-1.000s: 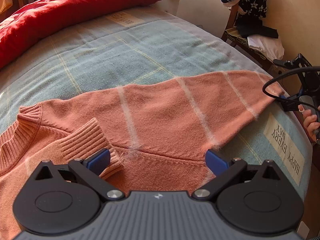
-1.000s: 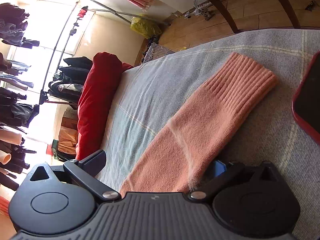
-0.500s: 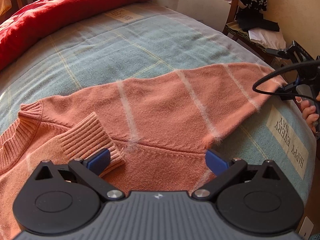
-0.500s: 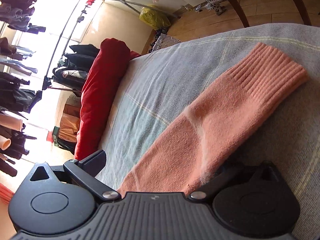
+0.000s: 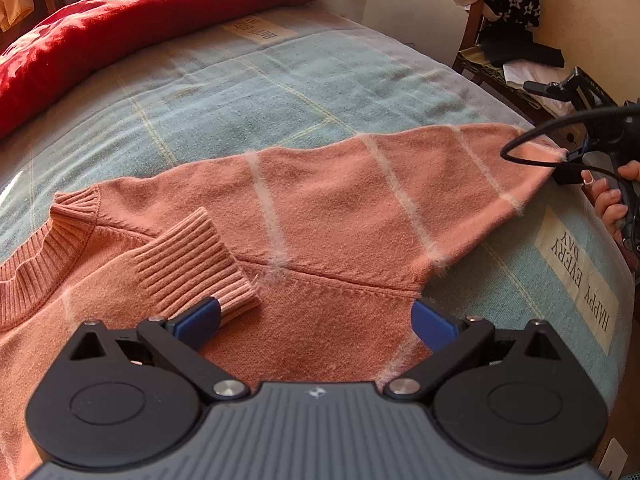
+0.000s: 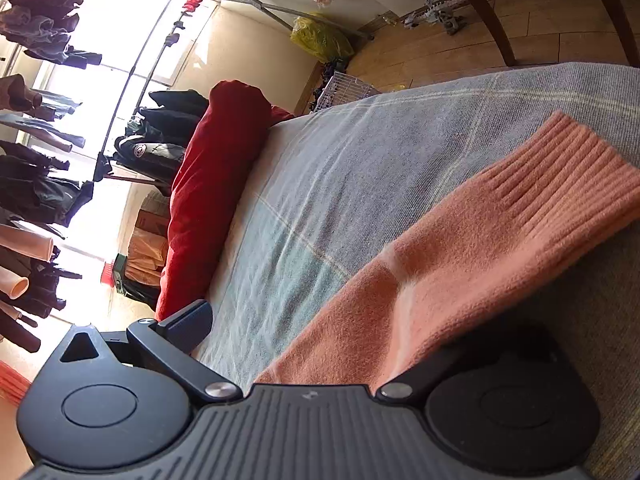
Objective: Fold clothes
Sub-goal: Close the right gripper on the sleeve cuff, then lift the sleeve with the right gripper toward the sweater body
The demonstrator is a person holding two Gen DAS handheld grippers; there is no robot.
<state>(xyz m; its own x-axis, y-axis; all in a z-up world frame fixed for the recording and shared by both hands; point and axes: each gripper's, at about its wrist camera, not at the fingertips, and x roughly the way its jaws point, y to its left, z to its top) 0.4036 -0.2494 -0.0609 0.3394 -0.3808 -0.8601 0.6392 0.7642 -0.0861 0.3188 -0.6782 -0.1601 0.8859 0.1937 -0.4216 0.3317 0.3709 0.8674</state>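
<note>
Bed point(image 5: 248, 92): blue-grey checked cover; a label at the right edge reads "HAPPY EVERY DAY" point(image 5: 580, 284), a second one lies far off, blurred.
Red duvet point(image 5: 132, 20): bunched along the far left side.
Sweater point(image 5: 320, 216): salmon knit with pale stripes, flat on the bed; one ribbed cuff point(image 5: 196, 260) folded onto the body.
Chair point(image 5: 500, 68): far right, piled with clothes.
Left hand-held gripper point(image 5: 314, 320): jaws wide, over the sweater.
Right hand-held gripper point(image 6: 320, 328): jaws wide; the other sleeve point(image 6: 460, 264) drapes over its right finger.

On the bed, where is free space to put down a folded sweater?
The blanket is bare between the red duvet and the sweater, and also right of it around the "HAPPY EVERY DAY" label. The near-left part is crowded with sweater.
</note>
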